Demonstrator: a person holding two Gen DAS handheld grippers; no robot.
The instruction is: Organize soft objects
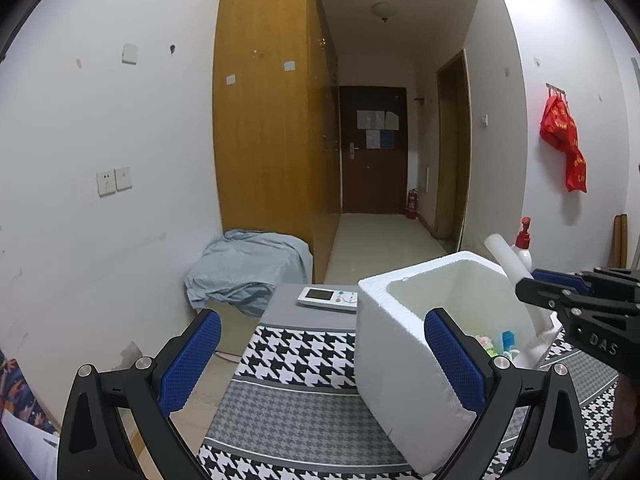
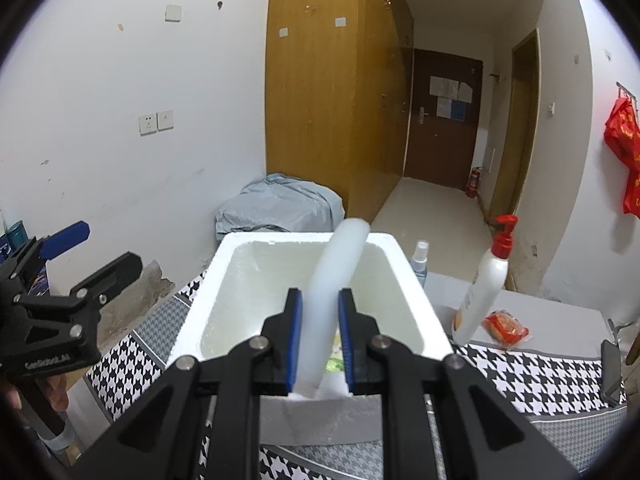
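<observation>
White expanded foam makes up the open box standing on a houndstooth-patterned tablecloth, and a pale, translucent foam tube rises out of it. The tube's lower end is hidden behind the right gripper and the box's near wall, so where it ends cannot be made out. The blue pads press on the tube from both sides, jaws nearly together, holding it over the near edge of the box. Its long axis runs upward and away from the camera, curving to the right, the free end standing above the far rim.

In the left wrist view the same tube leans up to the left from the right gripper, which enters from the right edge and is cut off there. The left gripper stands wide open with nothing between its pads; its right pad overlaps the box in that view, though contact cannot be judged.

Only the left view looks down to the box floor, where small coloured items lie, too small to identify, and it alone shows a white remote control behind the box. Only the right view shows a small spray bottle, the whole of a red-capped pump bottle and a red packet beside it, plus the left gripper held apart to the left
</observation>
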